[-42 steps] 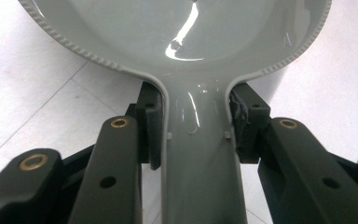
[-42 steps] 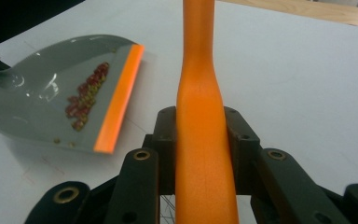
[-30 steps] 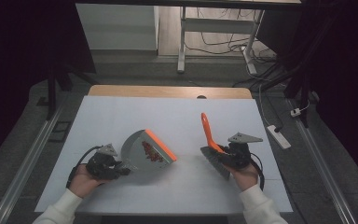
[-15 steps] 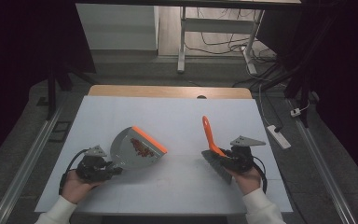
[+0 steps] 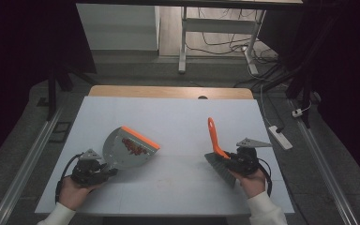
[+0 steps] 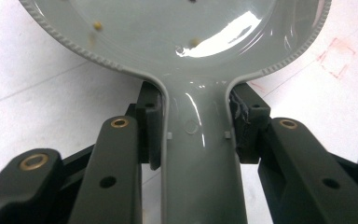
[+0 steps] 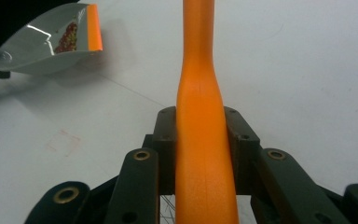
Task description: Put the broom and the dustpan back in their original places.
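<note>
A grey dustpan (image 5: 129, 149) with an orange lip is held tilted above the left half of the white table (image 5: 178, 117), with a small heap of reddish crumbs inside. My left gripper (image 5: 106, 168) is shut on its handle (image 6: 198, 154); the jaws press both sides of the neck, and the left gripper (image 6: 196, 133) is seen just below the pan's bowl (image 6: 168, 37). On the right, my right gripper (image 5: 226, 159) is shut on a brush whose orange handle (image 5: 212, 135) rises up and away, its dark bristles (image 5: 221, 170) on the table. The right gripper (image 7: 201, 140) clamps that handle (image 7: 199, 93). The dustpan (image 7: 51, 39) shows at the upper left of the right gripper view.
A wooden strip (image 5: 168, 91) runs along the table's far edge. A white power strip (image 5: 279, 137) lies on the floor to the right, with metal rails along both sides. A faint red square mark (image 6: 335, 51) is on the table cover near the pan.
The left hand has carried the dustpan leftward, away from the brush. The right hand and the brush have stayed almost in place.
</note>
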{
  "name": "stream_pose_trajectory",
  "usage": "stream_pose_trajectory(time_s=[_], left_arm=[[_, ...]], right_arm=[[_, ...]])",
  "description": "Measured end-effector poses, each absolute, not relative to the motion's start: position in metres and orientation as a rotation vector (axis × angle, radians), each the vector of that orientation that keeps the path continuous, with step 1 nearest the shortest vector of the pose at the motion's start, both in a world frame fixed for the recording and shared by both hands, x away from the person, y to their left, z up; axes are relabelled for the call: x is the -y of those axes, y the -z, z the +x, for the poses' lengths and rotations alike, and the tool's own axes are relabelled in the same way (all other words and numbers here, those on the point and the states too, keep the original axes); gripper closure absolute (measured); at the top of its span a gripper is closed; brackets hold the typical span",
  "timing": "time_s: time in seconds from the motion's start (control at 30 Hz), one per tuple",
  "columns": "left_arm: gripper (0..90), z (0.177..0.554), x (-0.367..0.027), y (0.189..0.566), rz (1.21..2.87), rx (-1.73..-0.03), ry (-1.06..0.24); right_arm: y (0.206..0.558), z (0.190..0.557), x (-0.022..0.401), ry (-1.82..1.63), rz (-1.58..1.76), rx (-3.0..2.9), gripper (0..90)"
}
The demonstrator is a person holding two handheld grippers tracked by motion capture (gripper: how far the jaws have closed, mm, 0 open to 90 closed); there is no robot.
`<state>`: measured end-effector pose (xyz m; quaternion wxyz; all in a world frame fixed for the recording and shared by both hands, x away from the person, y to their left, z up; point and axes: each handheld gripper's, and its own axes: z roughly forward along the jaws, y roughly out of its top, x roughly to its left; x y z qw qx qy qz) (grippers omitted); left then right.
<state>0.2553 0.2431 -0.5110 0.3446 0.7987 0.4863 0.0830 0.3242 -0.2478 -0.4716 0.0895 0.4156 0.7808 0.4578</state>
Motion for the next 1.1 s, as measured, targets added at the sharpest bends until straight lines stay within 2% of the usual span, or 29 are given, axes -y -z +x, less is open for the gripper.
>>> stream_pose_trajectory(time_s=[0.5,1.1], left_arm=[[61.5,0.246,-0.245,0.520,1.983,-1.449,-0.298],[61.4,0.250,-0.226,0.527,1.810,-1.726,-0.381]], right_arm=[[0.478,0.322,0.259,-1.380,1.384,-2.328,69.7],[0.482,0.323,0.262,-1.355,1.378,-2.366,69.7]])
